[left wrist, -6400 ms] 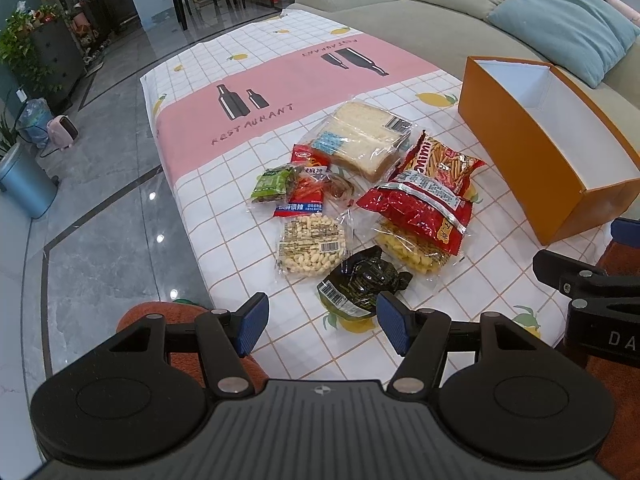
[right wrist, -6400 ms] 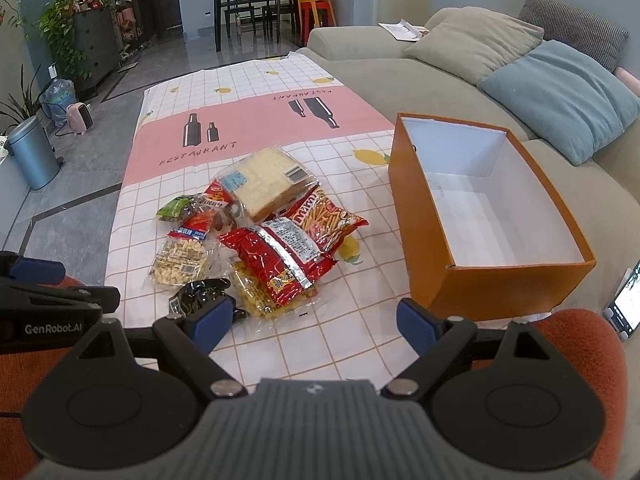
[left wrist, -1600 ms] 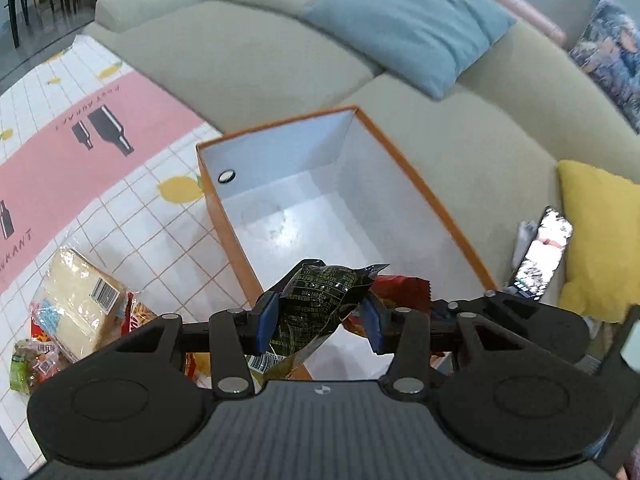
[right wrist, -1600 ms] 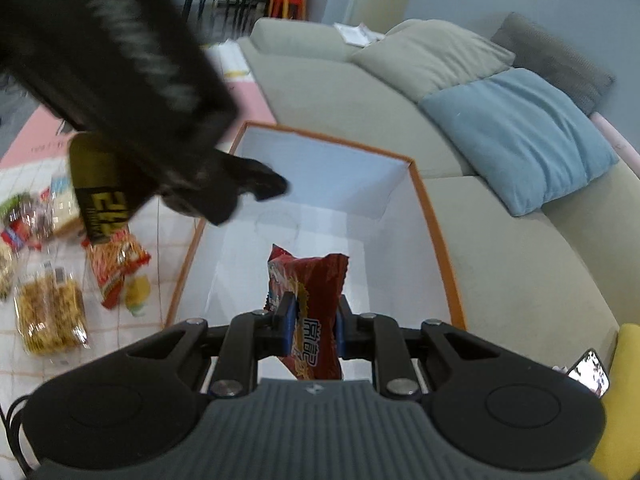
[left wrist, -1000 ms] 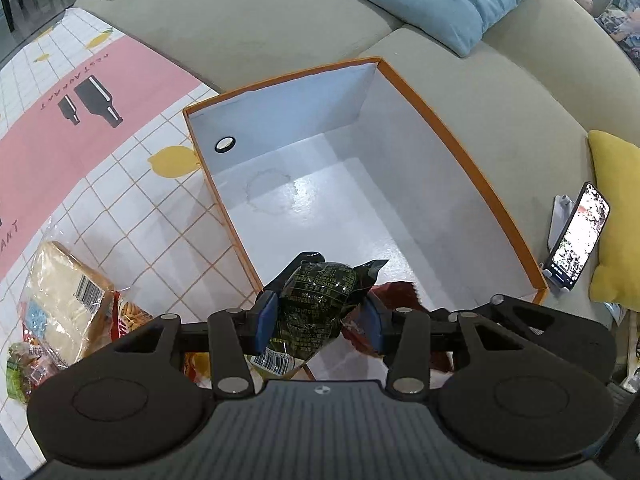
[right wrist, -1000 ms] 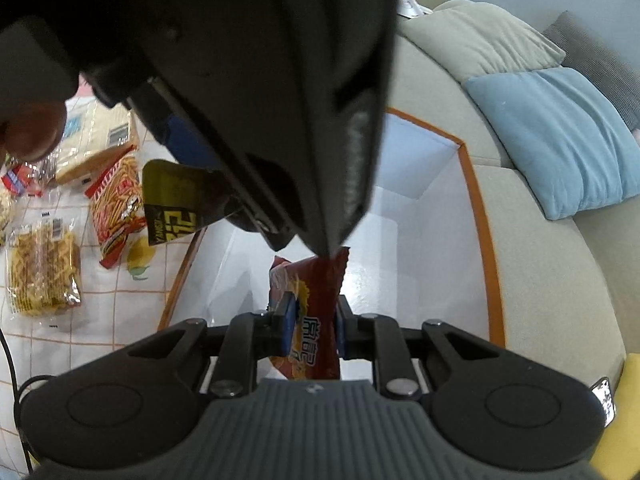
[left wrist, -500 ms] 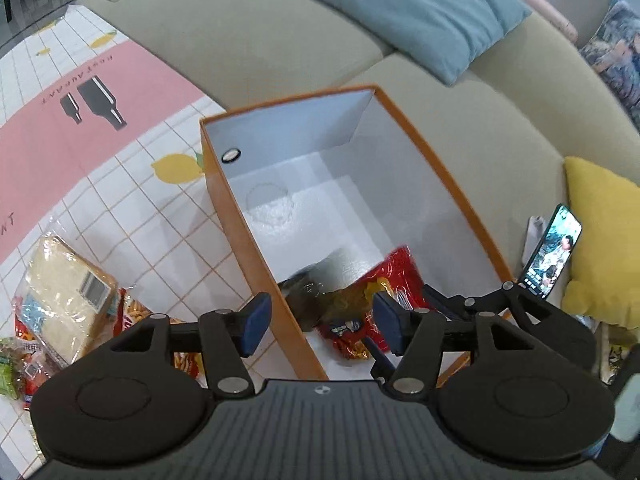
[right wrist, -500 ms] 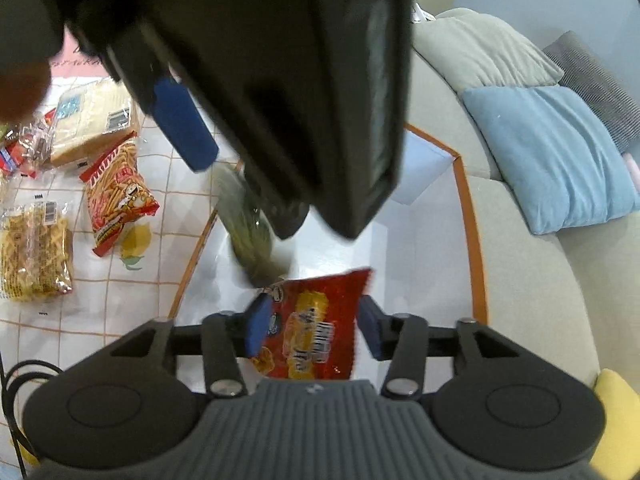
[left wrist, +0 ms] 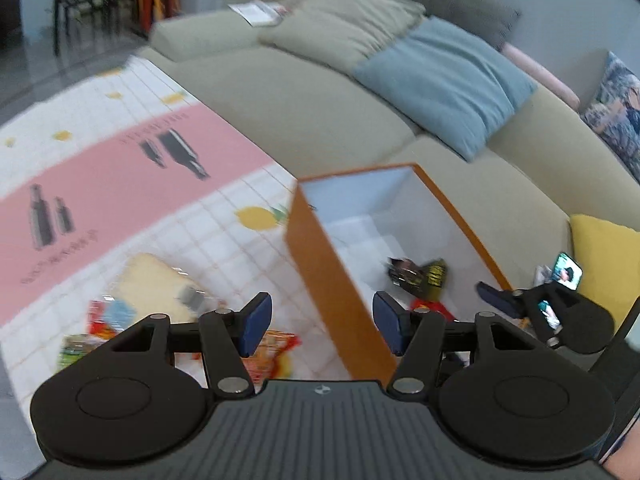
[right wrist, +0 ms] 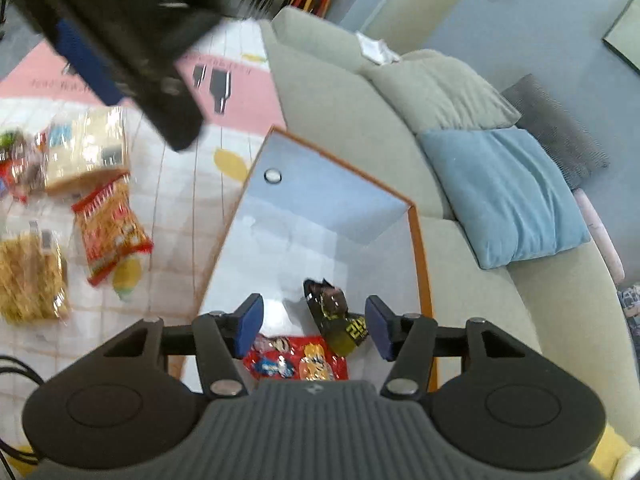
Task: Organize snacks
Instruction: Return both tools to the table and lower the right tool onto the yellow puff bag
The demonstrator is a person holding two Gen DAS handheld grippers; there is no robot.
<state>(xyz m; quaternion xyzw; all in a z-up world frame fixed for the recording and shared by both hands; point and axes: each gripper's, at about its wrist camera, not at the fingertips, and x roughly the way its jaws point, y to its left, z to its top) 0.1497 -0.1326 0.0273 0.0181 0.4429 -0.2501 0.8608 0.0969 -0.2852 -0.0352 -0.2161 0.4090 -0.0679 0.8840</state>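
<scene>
The dark snack packet (right wrist: 338, 316) and the red snack packet (right wrist: 296, 360) are lying on the white floor of the orange box (right wrist: 418, 240), at its near end, touching each other. The dark one is running lengthwise away from me, toward the box's far wall; the red one is lying crosswise under its near end.

My right tongs (right wrist: 312, 326) are hanging over those two packets. Their jaws have just been opening and are gripping nothing; both packets are down on the box floor, clear of the pads. My left tongs (left wrist: 322, 326) are standing wide and empty too, straddling the box's near long wall, with the rest of the snacks off to their left.

Those snacks are still waiting on the checked surface (left wrist: 224, 248), left of the box. The red stick-snack bag (right wrist: 110, 228) is lying nearest the box, its long axis slanting toward the box's near corner. The yellow noodle-like packet (right wrist: 30, 276) is sitting just beside it, farther left, and the wrapped bread (right wrist: 86, 148) is beyond them.

I am judging the stick-snack bag the next pick, and my left tongs the nearer. I would be closing across its short width.
</scene>
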